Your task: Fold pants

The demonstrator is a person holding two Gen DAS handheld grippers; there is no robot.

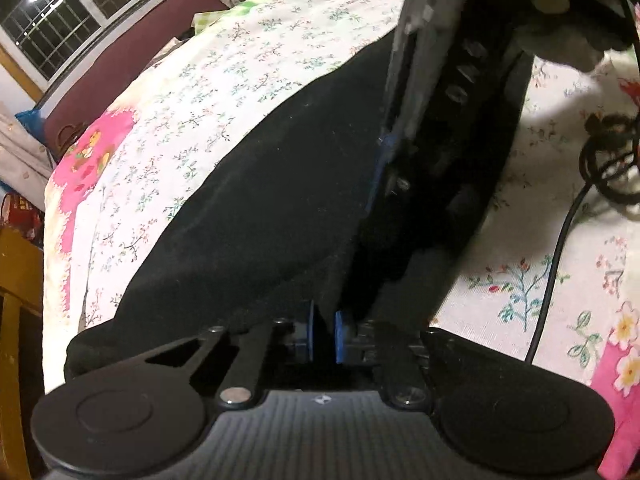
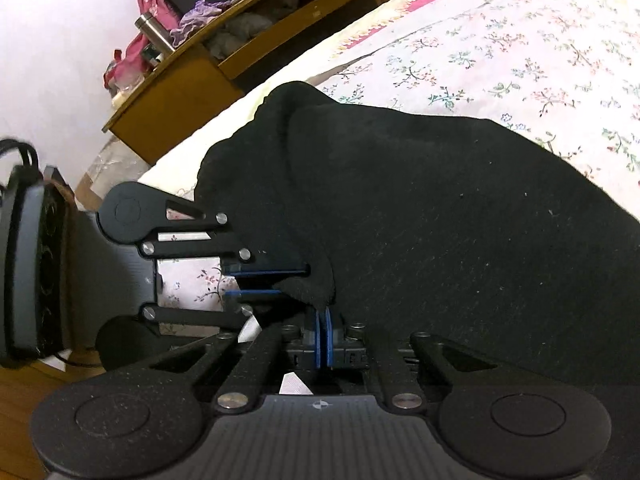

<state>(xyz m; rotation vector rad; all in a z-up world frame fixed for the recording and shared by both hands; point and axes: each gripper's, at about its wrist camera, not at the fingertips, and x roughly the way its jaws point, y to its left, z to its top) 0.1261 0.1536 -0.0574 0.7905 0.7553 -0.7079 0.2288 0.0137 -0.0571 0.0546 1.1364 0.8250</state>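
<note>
Black pants (image 1: pixel 256 200) lie spread on a floral bedsheet (image 1: pixel 208 92). In the left wrist view my left gripper (image 1: pixel 324 336) has its blue pads close together on a thin edge of the black fabric. My right gripper crosses the right of that view (image 1: pixel 420 128), reaching down onto the pants. In the right wrist view the pants (image 2: pixel 440 220) fill the middle, and my right gripper (image 2: pixel 323 340) is shut on a fold of the black fabric. My left gripper shows there at the left (image 2: pixel 264 282), pads pinching the same hem beside it.
A black cable (image 1: pixel 560 264) and a dark bundle (image 1: pixel 612 160) lie on the sheet to the right. A wooden cabinet (image 2: pixel 224 64) with clothes and a steel flask (image 2: pixel 154 34) stands beyond the bed edge. A barred window (image 1: pixel 60 20) is at the far left.
</note>
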